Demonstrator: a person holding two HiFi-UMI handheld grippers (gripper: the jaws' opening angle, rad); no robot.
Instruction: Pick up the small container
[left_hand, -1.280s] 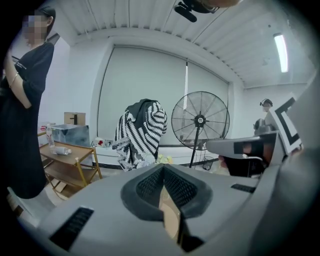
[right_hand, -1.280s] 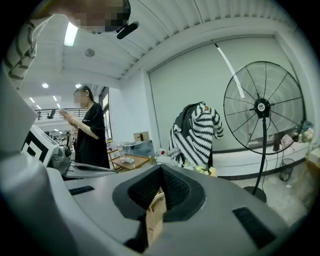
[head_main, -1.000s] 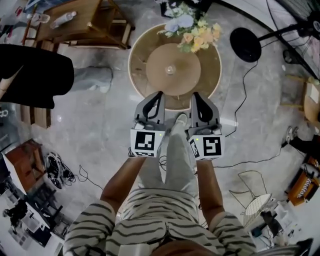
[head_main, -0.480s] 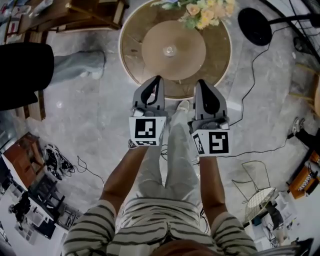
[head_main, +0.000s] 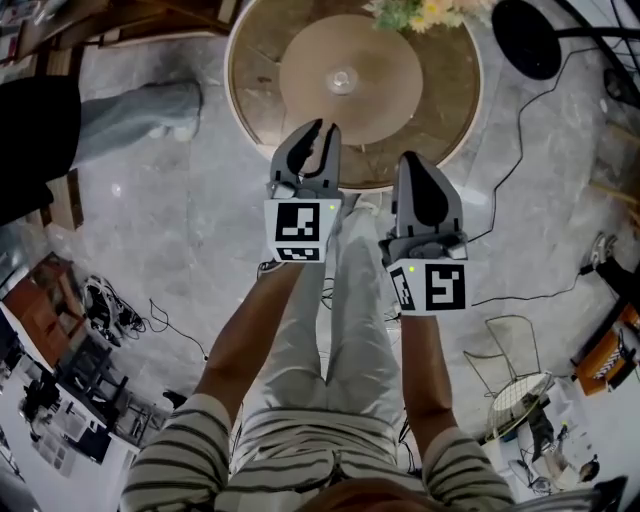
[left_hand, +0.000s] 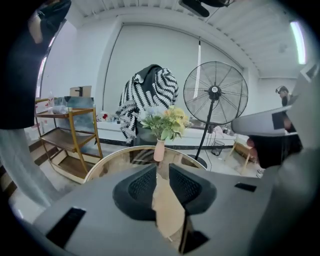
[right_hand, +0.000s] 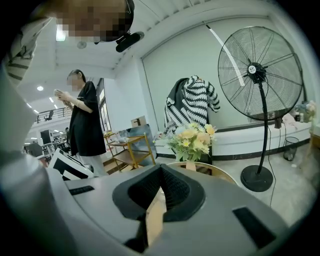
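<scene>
A small pale round thing (head_main: 342, 78), too small to tell apart, sits at the centre of the tan disc (head_main: 300, 70) on the round table (head_main: 240, 110). My left gripper (head_main: 318, 128) hangs over the table's near edge, short of the disc. Its jaws are opening: in the left gripper view a narrow gap shows at the left gripper (left_hand: 161, 167), with nothing in it. My right gripper (head_main: 412, 158) is beside it, just at the table's rim. In its own view the right gripper (right_hand: 161, 167) is shut and empty.
A vase of flowers (left_hand: 165, 122) stands at the table's far side. Behind it are a standing fan (left_hand: 215, 92), its black base (head_main: 525, 40) with cables on the floor, and a wooden shelf (left_hand: 70, 135) at the left. A person in black (right_hand: 82, 120) stands to the left.
Both grippers have moved forward to the table's near edge, the left one further than the right. The left jaws have parted a little.
</scene>
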